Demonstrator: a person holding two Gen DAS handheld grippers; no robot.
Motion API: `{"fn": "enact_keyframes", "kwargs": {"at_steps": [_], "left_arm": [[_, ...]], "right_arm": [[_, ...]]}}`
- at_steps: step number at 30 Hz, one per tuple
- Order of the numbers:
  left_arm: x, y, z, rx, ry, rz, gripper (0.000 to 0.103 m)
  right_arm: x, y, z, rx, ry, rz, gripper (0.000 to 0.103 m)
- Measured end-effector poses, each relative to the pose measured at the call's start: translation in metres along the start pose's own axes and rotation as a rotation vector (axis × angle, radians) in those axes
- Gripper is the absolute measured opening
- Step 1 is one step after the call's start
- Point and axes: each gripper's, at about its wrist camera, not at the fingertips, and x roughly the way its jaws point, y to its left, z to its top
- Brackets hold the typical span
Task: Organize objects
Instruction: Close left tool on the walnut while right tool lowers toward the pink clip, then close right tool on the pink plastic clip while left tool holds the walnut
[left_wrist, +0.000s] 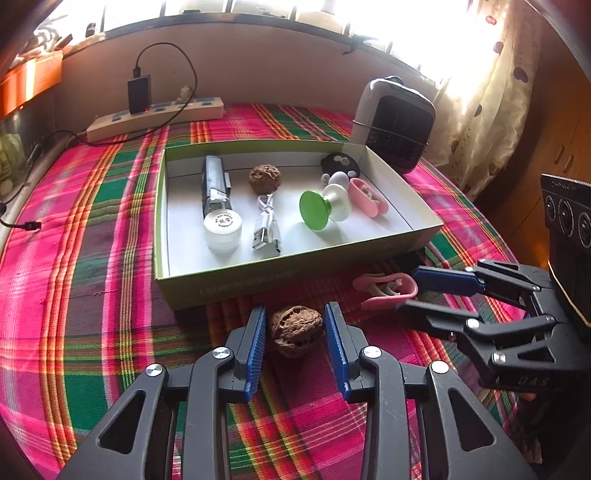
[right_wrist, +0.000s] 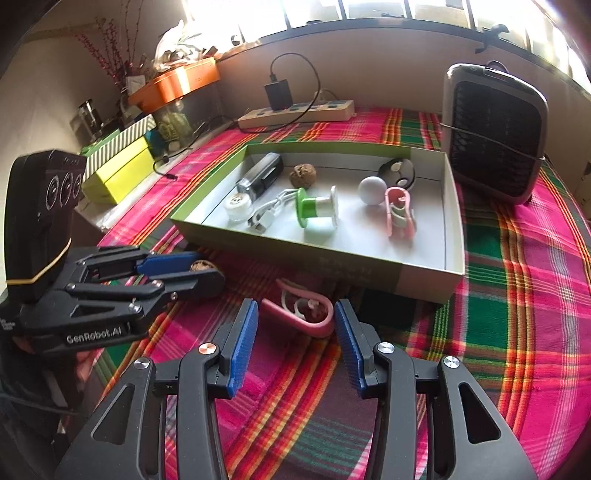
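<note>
Left wrist view: we look down along our left gripper (left_wrist: 295, 325) at a walnut (left_wrist: 296, 329) lying on a bright pink, green and orange plaid cloth (left_wrist: 92, 258). The 2 blue pads stand either side of the walnut, spread, with a sliver of cloth visible on each side, so they are not pressing on it. Just beyond the walnut sits an open green box (left_wrist: 221, 284) with a white interior. Inside it we see a second walnut (left_wrist: 264, 178), a dark silver device (left_wrist: 215, 184), a small white jar (left_wrist: 222, 229), a coiled white USB cable (left_wrist: 266, 229), a green and white spool (left_wrist: 325, 208), a white ball (left_wrist: 339, 180), a pink clip (left_wrist: 367, 195) and a black oval case (left_wrist: 340, 163).

To the right, our right gripper (left_wrist: 408, 293) reaches in from the side toward a pink clip on the cloth (left_wrist: 384, 290), which lies close in front of the box's near wall.

Right wrist view: that pink clip on the cloth lies between the 2 blue pads of our right gripper, tilted, its curved end touching or almost touching the right pad (right_wrist: 349, 339), while the left pad (right_wrist: 243, 339) stands apart from it. The jaws are spread, not pinching.

Behind the box stand a black and silver fan heater (right_wrist: 495, 133) and a beige power strip (right_wrist: 295, 112) with a black charger (right_wrist: 277, 94) plugged in.
</note>
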Motion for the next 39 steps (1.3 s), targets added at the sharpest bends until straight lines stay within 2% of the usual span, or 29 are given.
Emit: {"fn": "enact_keyframes", "kwargs": {"at_steps": [4,10,18,22,37,39], "left_arm": [[-0.002,0.003,-0.001,-0.005,-0.002,0.002,0.03],[-0.002,0.006,-0.001,-0.011,-0.002,0.005,0.03],[0.002,0.009,-0.003,-0.019,0.011,0.017,0.03],[0.002,0.009,-0.003,-0.019,0.011,0.018,0.03],[0.001,0.01,-0.003,-0.02,0.01,0.016,0.03],[0.001,0.01,-0.001,-0.018,0.009,0.017,0.03]], "right_arm": [[0.0,0.012,-0.006,-0.052,0.02,0.019,0.044],[0.003,0.011,-0.003,-0.07,0.014,-0.058,0.044],[0.018,0.012,0.003,-0.101,0.052,-0.084,0.045],[0.023,0.019,0.004,-0.136,0.061,-0.083,0.053],[0.029,0.029,0.005,-0.178,0.059,-0.123,0.053],[0.029,0.029,0.005,-0.175,0.057,-0.129,0.05]]}}
